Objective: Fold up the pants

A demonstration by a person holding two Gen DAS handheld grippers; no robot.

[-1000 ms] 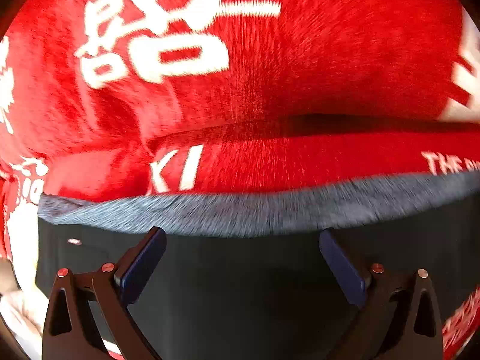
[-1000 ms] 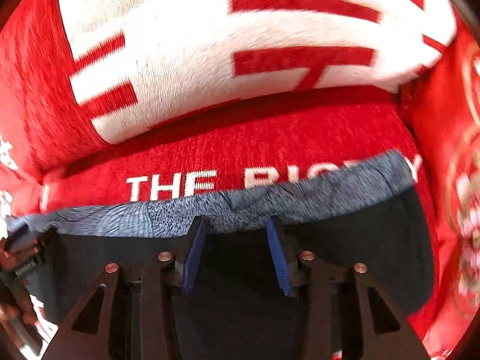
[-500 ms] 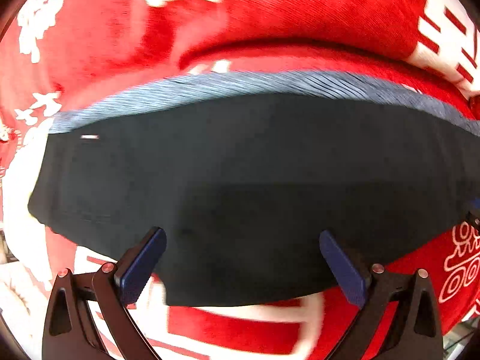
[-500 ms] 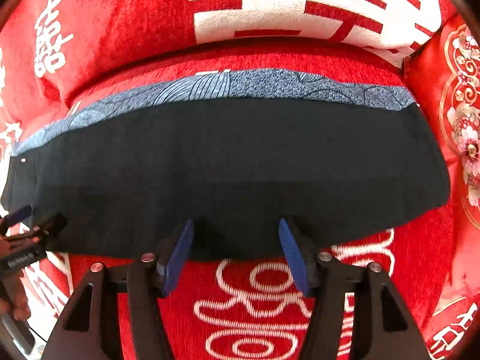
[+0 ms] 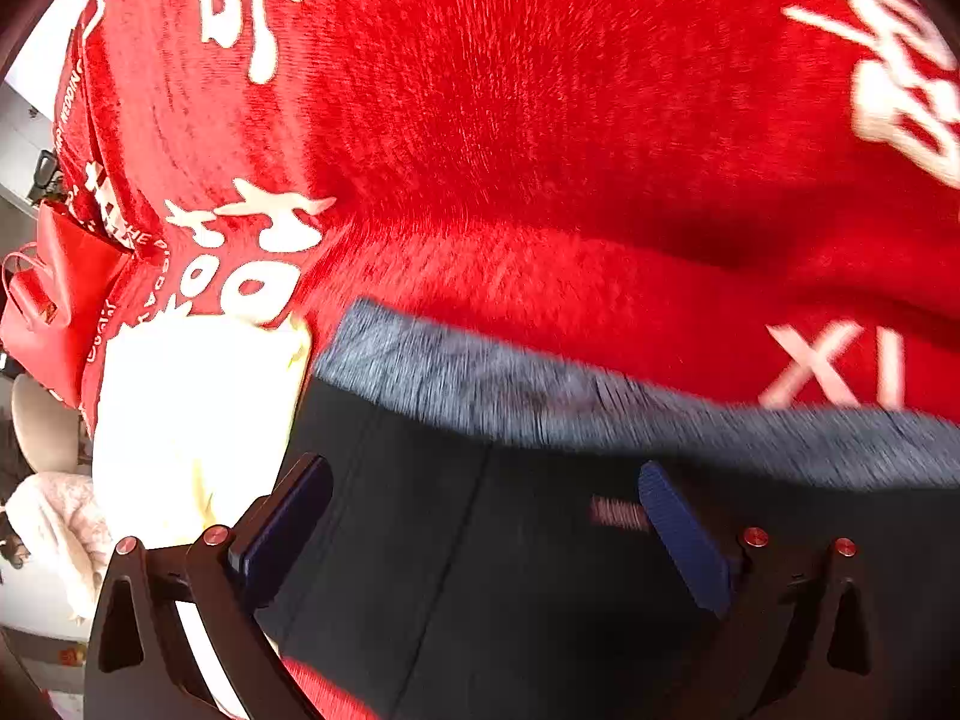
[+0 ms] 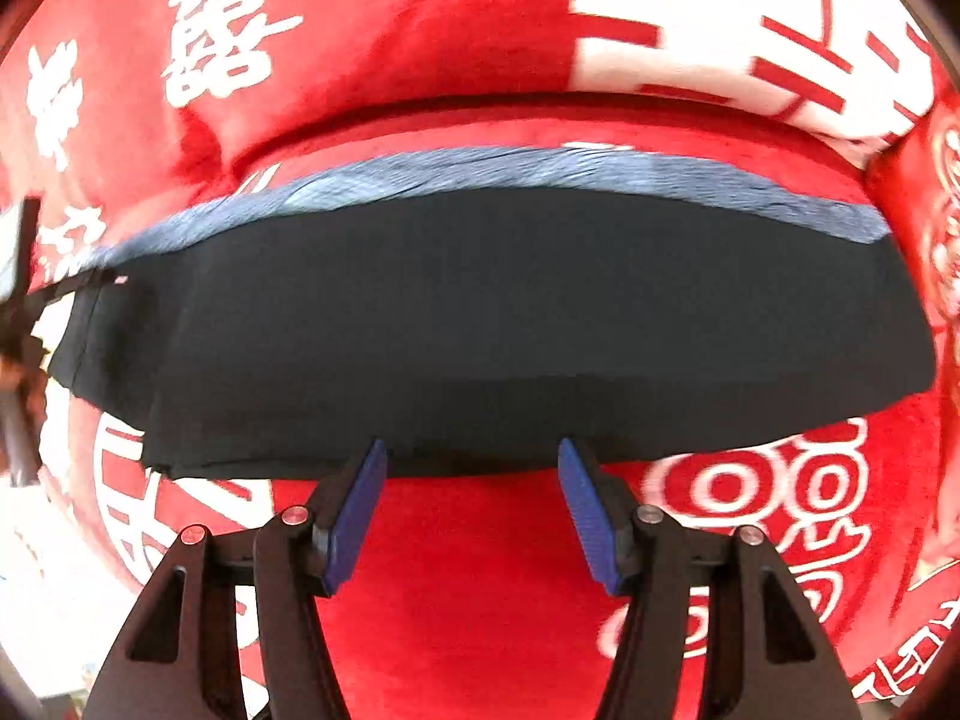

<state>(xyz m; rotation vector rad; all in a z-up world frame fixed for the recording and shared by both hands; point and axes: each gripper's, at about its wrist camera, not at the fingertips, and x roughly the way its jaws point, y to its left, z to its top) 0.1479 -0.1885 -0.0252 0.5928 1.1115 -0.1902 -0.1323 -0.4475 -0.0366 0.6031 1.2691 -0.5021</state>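
Observation:
The dark navy pants [image 6: 492, 324] lie flat and folded into a long band on the red cover, with a blue-grey patterned strip [image 6: 540, 171] along the far edge. My right gripper [image 6: 471, 474] is open and empty, its fingertips at the pants' near edge. In the left wrist view the pants [image 5: 510, 570] fill the lower part, with the blue-grey strip [image 5: 510, 384] beyond. My left gripper [image 5: 480, 492] is open wide over the pants' left end, holding nothing.
A red plush cover with white characters [image 6: 420, 48] drapes the seat and backrest. A red embroidered cushion [image 6: 936, 192] sits at the right. A red handbag [image 5: 48, 294] and pale fabric [image 5: 54, 516] lie off the left side.
The left gripper moved left and closer to the pants' left end. The right gripper backed off slightly and opened wider.

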